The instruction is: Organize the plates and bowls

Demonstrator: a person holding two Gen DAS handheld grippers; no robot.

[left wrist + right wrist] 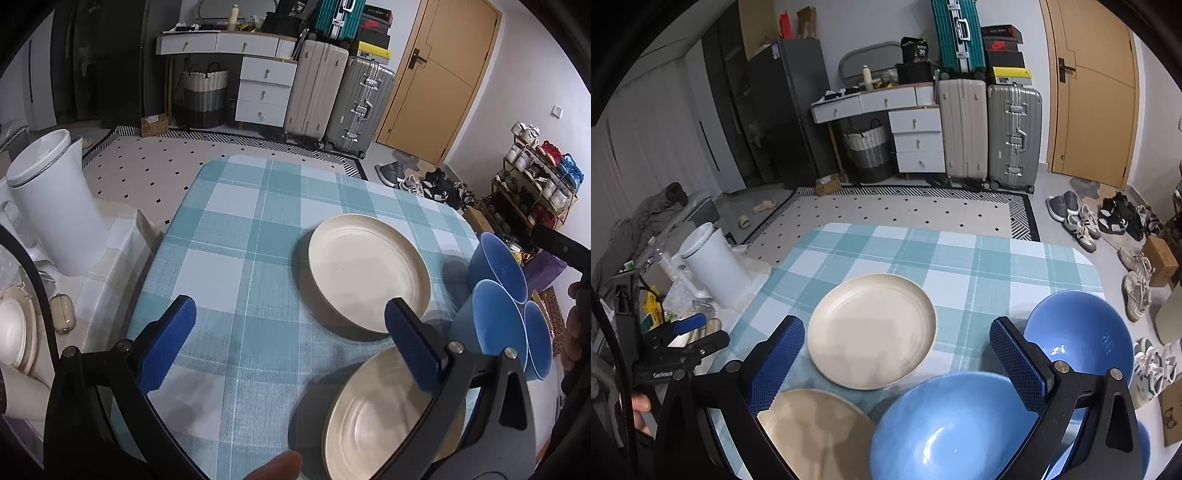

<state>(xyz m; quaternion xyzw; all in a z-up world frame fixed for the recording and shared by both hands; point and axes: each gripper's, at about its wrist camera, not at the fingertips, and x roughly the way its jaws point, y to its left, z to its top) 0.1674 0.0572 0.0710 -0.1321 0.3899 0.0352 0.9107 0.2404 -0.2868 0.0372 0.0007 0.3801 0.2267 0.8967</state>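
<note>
Two cream plates lie on the blue checked table: the far plate [369, 273] [871, 330] and the near plate [384, 417] [816, 435]. Three blue bowls stand to their right: the far bowl [498, 267] [1082, 332], the middle bowl [495, 325] [945, 428] and the near bowl [537, 339], partly hidden behind my right gripper. My left gripper [291, 325] is open and empty above the table, left of the plates. My right gripper [897, 354] is open and empty above the near plate and middle bowl.
The table [960, 258] has rounded far corners. A white bin [55, 206] [713, 266] stands on a side surface to the left. Suitcases [990, 129], drawers and a door are across the floor. Shoes [1082, 221] lie to the right.
</note>
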